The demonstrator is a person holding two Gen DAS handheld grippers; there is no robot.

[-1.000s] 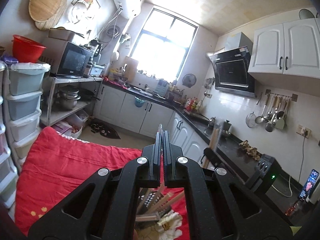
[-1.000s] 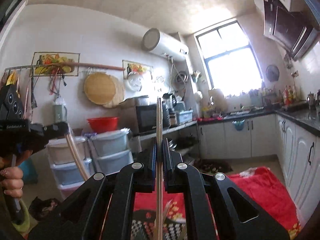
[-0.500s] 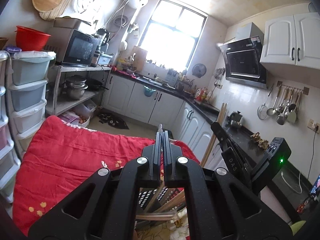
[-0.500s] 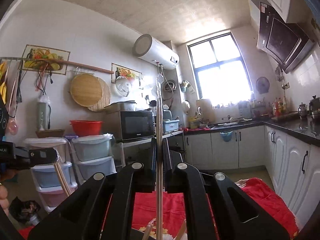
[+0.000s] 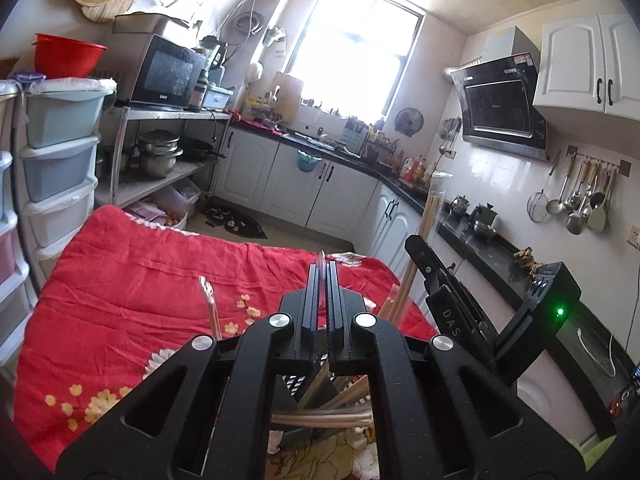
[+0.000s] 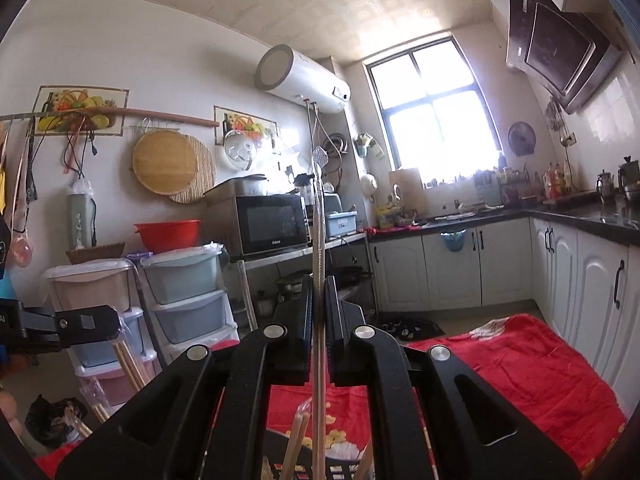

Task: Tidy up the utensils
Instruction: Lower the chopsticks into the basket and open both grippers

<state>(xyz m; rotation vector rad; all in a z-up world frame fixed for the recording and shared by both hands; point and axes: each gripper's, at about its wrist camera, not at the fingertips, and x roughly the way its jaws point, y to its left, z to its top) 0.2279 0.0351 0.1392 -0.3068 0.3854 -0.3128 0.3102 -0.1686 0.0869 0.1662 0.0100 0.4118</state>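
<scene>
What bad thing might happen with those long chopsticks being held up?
The right hand-held gripper pinches its wrapped chopsticks low down, with most of the length sticking up, so they might tilt or slip. The left hand-held gripper holds only a thin wrapper tip, which could tear or slide out. Dropped pieces could miss the black basket.

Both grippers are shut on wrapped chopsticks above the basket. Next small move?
Probably lower the right gripper straight down: its wrapped chopsticks stand upright with the lower end over the black basket, where other chopsticks already stand. Open only once seated. The left gripper can wait with its pair.
</scene>
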